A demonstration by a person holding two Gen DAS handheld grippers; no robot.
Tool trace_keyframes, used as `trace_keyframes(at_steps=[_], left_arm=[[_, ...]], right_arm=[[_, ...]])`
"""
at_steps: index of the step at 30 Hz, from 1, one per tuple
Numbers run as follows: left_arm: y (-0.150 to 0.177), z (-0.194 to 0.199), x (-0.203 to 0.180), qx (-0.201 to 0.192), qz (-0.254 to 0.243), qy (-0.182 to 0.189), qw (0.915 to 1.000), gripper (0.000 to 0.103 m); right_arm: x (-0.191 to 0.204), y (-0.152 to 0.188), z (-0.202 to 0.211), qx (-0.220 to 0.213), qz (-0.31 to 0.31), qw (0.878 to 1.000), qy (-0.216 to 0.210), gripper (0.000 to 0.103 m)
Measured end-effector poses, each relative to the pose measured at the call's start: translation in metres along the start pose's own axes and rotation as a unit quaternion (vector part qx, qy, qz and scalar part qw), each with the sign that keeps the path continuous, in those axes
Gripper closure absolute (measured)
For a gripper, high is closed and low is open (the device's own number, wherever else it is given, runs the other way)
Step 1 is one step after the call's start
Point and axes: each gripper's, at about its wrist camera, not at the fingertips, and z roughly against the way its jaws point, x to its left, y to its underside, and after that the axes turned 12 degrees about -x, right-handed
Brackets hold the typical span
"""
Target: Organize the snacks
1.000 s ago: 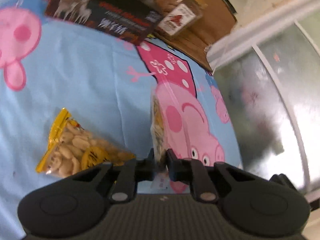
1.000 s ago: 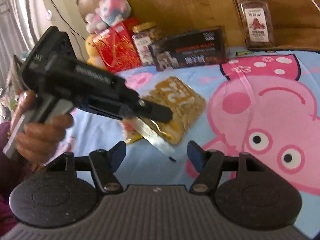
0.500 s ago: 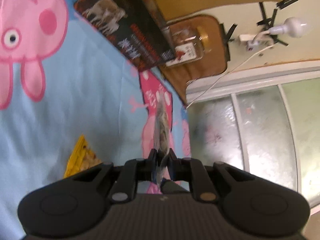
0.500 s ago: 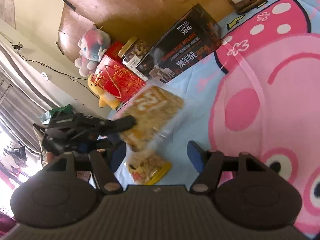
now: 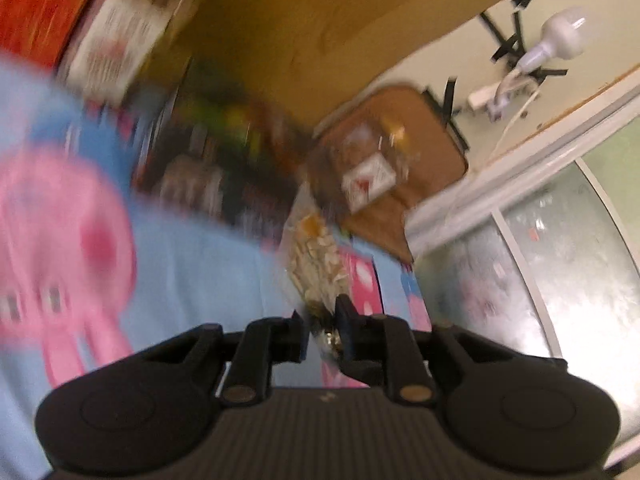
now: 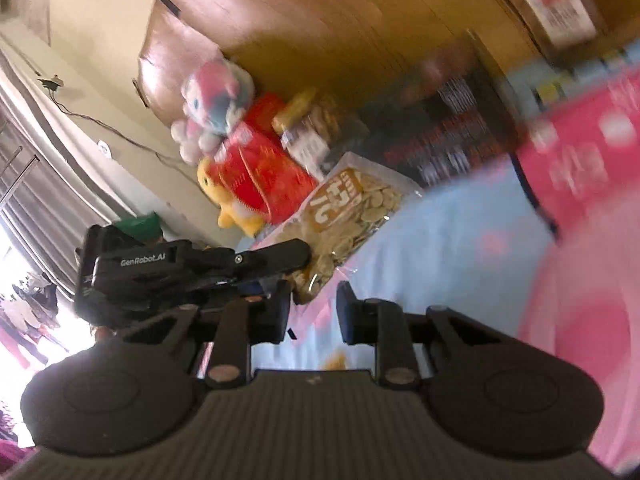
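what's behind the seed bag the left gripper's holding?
Behind the seed bag: a red gift bag, a gold-lidded jar and a dark box against the wooden headboard. The bag covers their bases.

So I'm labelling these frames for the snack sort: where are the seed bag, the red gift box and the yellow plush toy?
seed bag (image 6: 352,216): right wrist view, on its clear front, over the seeds.
red gift box (image 6: 268,172): right wrist view, on its red front face.
yellow plush toy (image 6: 228,200): right wrist view, on its body.
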Motion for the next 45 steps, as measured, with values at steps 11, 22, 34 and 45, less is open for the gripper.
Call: trace_keyframes(at_steps=[11, 22, 34, 45], left_arm=[[-0.082, -0.085, 0.013, -0.024, -0.051, -0.147, 0.9875, 0.067], [-0.061, -0.029, 0.000, -0.073, -0.112, -0.170, 0.9764, 0.060], [0.072, 0.033, 0.006, 0.076, -0.120, -0.096, 0.9852, 0.056], [0.105, 0.031, 0.008, 0.095, -0.075, -0.079, 0.9895, 0.071]], right_arm=[[-0.004, -0.073, -0.108, -0.046, 0.033, 0.993, 0.106, 0.075], [0.009, -0.023, -0.039, -0.051, 0.039, 0.995, 0.080, 0.072], [0.047, 0.090, 0.035, 0.098, 0.205, 0.973, 0.045, 0.040], [0.068, 0.133, 0.032, 0.066, 0.384, 0.916, 0.097, 0.062]])
